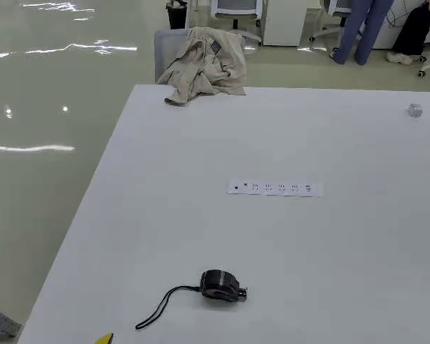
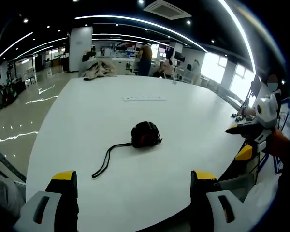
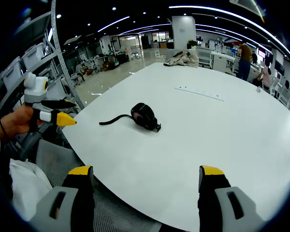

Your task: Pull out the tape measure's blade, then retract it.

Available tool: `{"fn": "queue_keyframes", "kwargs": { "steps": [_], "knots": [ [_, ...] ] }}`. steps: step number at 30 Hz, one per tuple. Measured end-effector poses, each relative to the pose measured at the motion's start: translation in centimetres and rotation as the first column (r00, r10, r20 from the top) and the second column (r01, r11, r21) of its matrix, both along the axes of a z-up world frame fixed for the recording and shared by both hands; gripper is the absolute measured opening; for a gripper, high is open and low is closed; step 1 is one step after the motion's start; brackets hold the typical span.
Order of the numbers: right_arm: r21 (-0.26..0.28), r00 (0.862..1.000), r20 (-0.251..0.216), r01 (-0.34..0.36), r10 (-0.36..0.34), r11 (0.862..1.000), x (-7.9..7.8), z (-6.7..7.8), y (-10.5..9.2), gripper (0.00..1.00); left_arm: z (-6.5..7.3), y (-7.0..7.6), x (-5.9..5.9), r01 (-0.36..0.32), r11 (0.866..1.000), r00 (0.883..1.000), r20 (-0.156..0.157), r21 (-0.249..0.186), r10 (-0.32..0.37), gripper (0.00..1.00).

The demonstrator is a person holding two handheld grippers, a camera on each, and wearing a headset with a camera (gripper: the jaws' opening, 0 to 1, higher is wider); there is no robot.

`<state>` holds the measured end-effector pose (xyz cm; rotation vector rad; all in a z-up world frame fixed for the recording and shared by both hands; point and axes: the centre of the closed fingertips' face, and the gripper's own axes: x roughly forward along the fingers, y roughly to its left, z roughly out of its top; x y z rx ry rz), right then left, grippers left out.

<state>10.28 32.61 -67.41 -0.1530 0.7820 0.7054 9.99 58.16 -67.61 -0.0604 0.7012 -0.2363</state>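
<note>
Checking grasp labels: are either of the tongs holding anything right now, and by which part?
Nothing is held. Left tongs and right tongs are both open and empty; the tape measure lies untouched on the white table.

Looks down over a broad white workbench (image 1: 287,236). Near the front edge, shows a black tape measure (image 1: 222,285) lying flat, blade wound in, end hook toward the right. Shows its black wrist strap (image 1: 158,307) curling away to the left. Farther back, shows a white power strip (image 1: 274,188) at mid-table, a beige jacket (image 1: 204,64) heaped at the far edge against a grey chair (image 1: 166,44), and glossy pale floor (image 1: 43,107) at left.
</note>
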Motion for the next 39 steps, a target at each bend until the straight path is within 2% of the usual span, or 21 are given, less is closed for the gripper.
{"fn": "queue_keyframes", "kwargs": {
  "steps": [25, 39],
  "knots": [
    [-0.026, 0.998, 0.019, -0.057, 0.058, 0.998, 2.1, -1.1, 1.4, 0.91, -0.4, -2.4, 2.1, 0.089, 0.996, 0.996, 0.009, -0.010, -0.089, 0.92],
    [-0.043, 0.993, 0.025, -0.115, 0.117, 0.992, 3.4, -1.9, 2.5, 0.90, -1.2, -3.3, 3.5, 0.152, 0.988, 0.988, 0.007, 0.009, -0.152, 0.91]
  ]
}}
